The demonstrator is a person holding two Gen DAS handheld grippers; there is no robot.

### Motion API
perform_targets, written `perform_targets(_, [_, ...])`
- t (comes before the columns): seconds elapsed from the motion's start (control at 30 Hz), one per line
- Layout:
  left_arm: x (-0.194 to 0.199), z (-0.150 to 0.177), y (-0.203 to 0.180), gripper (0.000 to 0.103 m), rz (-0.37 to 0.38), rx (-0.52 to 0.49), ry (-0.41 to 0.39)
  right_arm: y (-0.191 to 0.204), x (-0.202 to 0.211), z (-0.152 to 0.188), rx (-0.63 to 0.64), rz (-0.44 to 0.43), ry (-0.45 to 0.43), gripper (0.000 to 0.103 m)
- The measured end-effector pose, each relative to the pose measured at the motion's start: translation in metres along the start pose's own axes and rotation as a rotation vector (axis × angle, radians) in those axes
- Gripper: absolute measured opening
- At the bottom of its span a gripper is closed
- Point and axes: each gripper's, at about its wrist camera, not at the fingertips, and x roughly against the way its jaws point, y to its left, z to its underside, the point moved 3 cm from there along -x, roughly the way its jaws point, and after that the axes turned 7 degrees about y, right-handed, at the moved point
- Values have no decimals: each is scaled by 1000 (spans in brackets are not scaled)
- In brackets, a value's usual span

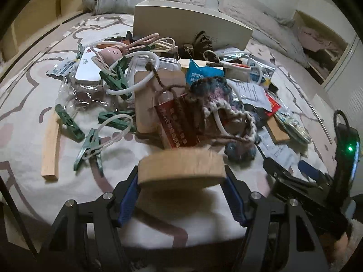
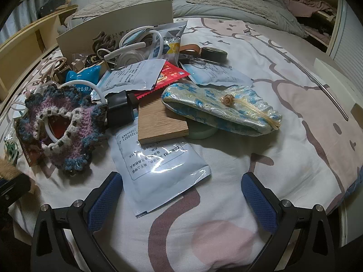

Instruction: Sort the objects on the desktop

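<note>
Blue-padded fingers [image 1: 128, 200] of the left gripper [image 1: 181, 195] pinch a round wooden disc [image 1: 181, 168] from both sides, one pad on each rim; the disc sits lifted above the patterned bedsheet [image 1: 27, 104], its shadow under it. Left of those fingers lies a pale wooden strip [image 1: 51, 146]; just ahead and left of them lie green clothes pegs [image 1: 88, 147] threaded on white loops; further ahead on that side rests a white remote [image 1: 87, 71] on clear plastic wrapping. Straight ahead of the disc is the heap: a brown card [image 1: 147, 95], a red packet [image 1: 174, 124] and a crocheted purple-and-blue pouch [image 1: 215, 97]; behind the heap stands a cream box [image 1: 181, 21]. Right of the fingers is the right gripper [image 1: 292, 179], seen from the side, with a green light glowing on its body.

In the right wrist view that gripper [image 2: 181, 195] has its fingers [image 2: 104, 201] spread wide with nothing between the pads; they hover over the sheet. Ahead and left of them lies the crocheted pouch [image 2: 61, 122]; straight ahead, its corner reaching in between the fingertips, lies a pale blue plastic packet [image 2: 158, 167]; a wooden block [image 2: 161, 124] rests on the far end of it. Ahead and right of the block lies a blue-and-gold brocade pouch [image 2: 222, 108] with a bead on its cord; beyond it are a black tape roll [image 2: 214, 53] and a brown strap.
</note>
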Motion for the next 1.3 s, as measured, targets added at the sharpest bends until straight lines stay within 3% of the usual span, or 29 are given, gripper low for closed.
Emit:
perform_targets(0.23, [13,5,5,68,15,-27,-6,0,0,0,-1,-1,1,103])
perform_targets(0.5, [-2,21,13,72,27,21,79,0,0,1,-1,-3,1,103])
perform_targets(0.63, [-2,22,12,79,17,16,77,0,0,1,-1,-3,1,103])
perform_targets(0.93, [-2,27,14,79,-1,-20,75,1,1,3,4,-7,0,103])
perform_targets(0.97, [0,26,16,78,1,-10,71,1,1,3,3,-8,0,103])
perform_targets(1.03, [5,21,20,65,4,2,46,1,1,3,2,-9,0,103])
perform_targets(1.3, [20,4,26,63,-1,34,-36,1,0,2,3,-5,4,103])
